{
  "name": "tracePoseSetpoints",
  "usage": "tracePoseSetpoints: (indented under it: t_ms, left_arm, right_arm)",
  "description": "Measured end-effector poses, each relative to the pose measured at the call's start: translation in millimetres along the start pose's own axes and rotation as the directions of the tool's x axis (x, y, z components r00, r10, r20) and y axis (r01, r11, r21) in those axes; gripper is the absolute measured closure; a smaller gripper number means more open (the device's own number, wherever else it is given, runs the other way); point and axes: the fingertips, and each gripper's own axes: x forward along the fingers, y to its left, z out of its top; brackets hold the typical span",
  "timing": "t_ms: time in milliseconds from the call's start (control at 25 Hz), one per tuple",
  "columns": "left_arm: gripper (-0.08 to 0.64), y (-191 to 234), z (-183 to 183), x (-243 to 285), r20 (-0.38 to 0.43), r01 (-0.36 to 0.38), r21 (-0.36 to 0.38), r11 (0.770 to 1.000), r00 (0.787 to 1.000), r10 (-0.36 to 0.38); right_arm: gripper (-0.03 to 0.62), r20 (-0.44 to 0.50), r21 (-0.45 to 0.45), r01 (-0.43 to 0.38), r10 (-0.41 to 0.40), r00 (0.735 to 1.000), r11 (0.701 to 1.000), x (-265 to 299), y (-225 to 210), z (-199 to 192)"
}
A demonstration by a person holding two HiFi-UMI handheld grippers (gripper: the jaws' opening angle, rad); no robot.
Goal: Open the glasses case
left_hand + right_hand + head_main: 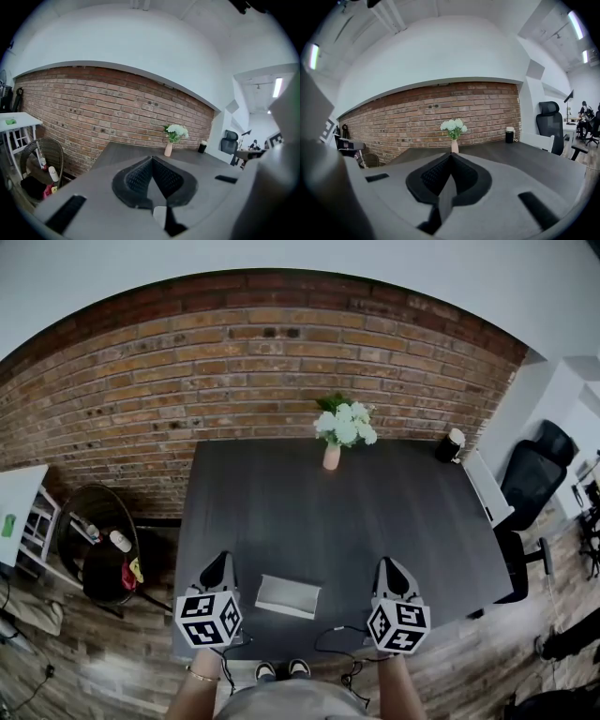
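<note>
A closed grey glasses case (289,596) lies flat on the dark table (309,512), near its front edge. In the head view my left gripper (217,570) hovers just left of the case and my right gripper (390,569) just right of it. Both point away from me toward the brick wall. Each gripper is shut with nothing between its jaws. In the left gripper view the black jaws of my left gripper (152,159) meet at the tip. In the right gripper view the jaws of my right gripper (450,155) meet the same way. Neither gripper view shows the case.
A pink vase of white flowers (343,432) stands at the table's far edge by the brick wall. A black cup (451,445) sits at the far right corner. A wicker basket (94,545) stands on the floor at left, and a black office chair (530,486) at right.
</note>
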Motion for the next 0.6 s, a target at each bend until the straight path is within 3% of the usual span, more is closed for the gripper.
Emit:
tracePoseSetpoints:
  t_ms: [600]
  left_arm:
    - [0.565, 0.7, -7.1, -8.6, -0.012, 0.0, -0.007, 1.0, 1.0, 0.0]
  right_arm:
    - [0.591, -0.015, -0.013, -0.005, 0.004, 1.0, 1.0, -8.4, 2.4, -3.1]
